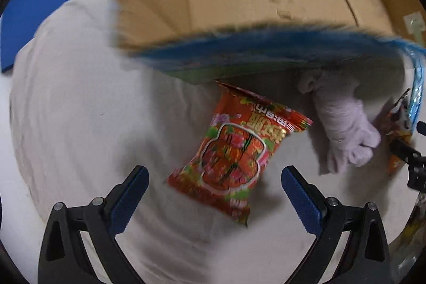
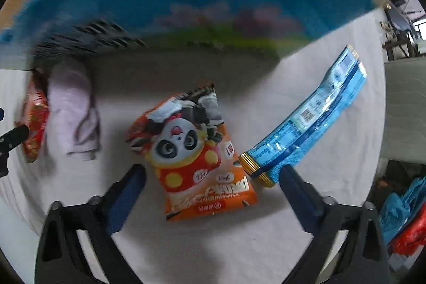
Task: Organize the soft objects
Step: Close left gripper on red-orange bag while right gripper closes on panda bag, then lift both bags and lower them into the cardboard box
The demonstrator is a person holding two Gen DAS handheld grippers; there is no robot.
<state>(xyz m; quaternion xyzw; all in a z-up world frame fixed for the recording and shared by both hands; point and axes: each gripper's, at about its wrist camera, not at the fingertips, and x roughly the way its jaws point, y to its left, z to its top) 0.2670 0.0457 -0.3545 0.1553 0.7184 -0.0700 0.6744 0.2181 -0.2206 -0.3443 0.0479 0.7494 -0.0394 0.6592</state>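
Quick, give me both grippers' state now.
Left gripper: open, empty, above the red snack packet.
Right gripper: open, empty, straddling the orange panda snack packet.

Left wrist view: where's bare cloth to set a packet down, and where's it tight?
Free: the wide white cloth left of the red snack bag. Crowded: to its right, the lilac towel and panda packet lie close together, with the blue sachet beyond.
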